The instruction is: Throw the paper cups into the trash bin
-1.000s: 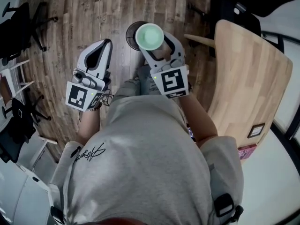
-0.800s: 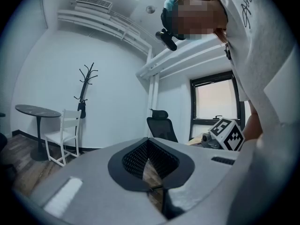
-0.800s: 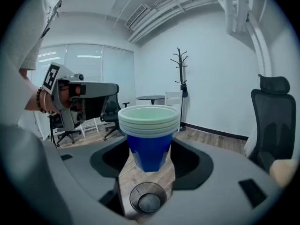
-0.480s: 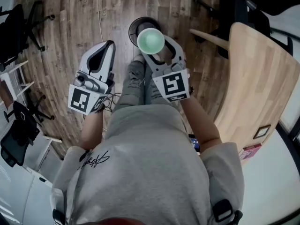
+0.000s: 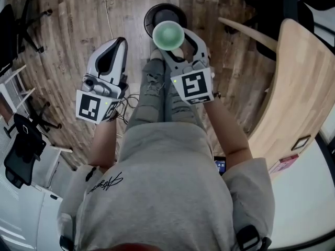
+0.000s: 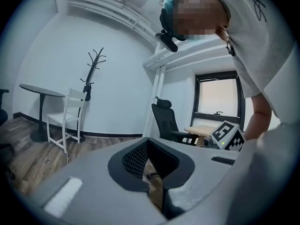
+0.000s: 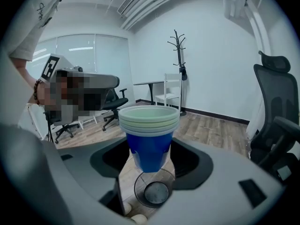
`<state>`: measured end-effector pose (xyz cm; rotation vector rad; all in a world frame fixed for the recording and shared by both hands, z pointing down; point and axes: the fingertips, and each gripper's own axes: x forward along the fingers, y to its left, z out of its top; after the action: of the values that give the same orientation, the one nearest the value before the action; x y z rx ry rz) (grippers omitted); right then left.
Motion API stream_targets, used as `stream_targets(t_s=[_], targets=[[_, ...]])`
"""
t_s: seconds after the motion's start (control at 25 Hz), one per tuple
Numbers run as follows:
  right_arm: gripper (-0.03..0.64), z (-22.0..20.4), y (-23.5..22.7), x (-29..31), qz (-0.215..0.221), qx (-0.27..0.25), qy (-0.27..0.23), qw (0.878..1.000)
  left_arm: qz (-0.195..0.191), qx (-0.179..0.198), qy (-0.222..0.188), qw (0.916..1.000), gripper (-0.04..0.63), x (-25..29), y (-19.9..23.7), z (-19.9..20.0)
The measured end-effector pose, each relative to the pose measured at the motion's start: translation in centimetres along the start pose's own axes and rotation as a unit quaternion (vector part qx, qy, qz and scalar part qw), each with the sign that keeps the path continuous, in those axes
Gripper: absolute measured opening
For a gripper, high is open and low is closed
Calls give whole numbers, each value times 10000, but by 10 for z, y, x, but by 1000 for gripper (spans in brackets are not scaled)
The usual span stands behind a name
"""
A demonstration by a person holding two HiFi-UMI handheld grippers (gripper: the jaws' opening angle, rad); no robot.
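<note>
Right gripper (image 7: 149,162) first: its fingers (image 7: 225,172) stand partway apart and are clamped on the stack of paper cups (image 7: 149,135). The stack is blue on the outside with pale green rims, and I'm holding it upright. The trash bin (image 7: 156,193) stands on the wooden floor (image 5: 68,30) straight beneath the stack, and the cups hang in the air above its mouth. To the left, my left gripper (image 5: 118,48) hangs beside the person's legs (image 5: 157,93), fingers closed tip to tip with nothing between them.

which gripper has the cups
The right gripper: it is shut on the blue cup stack. The left gripper is shut with nothing in it.
</note>
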<state>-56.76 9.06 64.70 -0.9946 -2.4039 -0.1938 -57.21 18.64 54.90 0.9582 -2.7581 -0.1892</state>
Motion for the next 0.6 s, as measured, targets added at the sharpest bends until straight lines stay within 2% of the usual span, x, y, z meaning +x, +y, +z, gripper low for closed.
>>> stream_targets(t_s=[0.32, 0.6], targets=[[270, -59, 10, 33, 36, 229, 353, 9991, -91, -175, 204, 9996, 3, -5, 6, -50], [270, -99, 11, 58, 49, 103, 637, 9979, -102, -271, 296, 9991, 3, -2, 15, -89]])
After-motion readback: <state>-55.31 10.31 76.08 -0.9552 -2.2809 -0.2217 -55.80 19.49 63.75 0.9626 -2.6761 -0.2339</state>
